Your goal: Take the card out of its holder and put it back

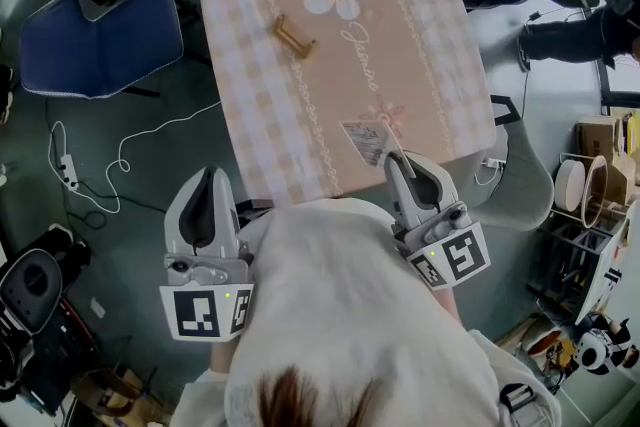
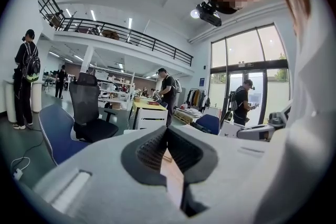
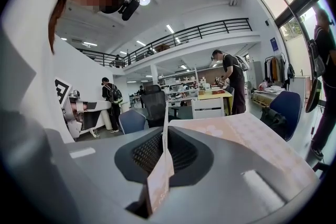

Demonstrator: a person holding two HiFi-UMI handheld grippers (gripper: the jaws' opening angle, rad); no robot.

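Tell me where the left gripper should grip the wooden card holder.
Grip the wooden card holder across its narrow width, near its left end, from above. It lies as a short slanted bar on the tablecloth, so the jaws should probably turn to span its long sides; an end grip leaves the middle free for the card in the right gripper.

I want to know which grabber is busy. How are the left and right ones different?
The right gripper pinches the card; the left gripper is shut on nothing. The right gripper reaches over the table; the left gripper sits off it. Both are grey.
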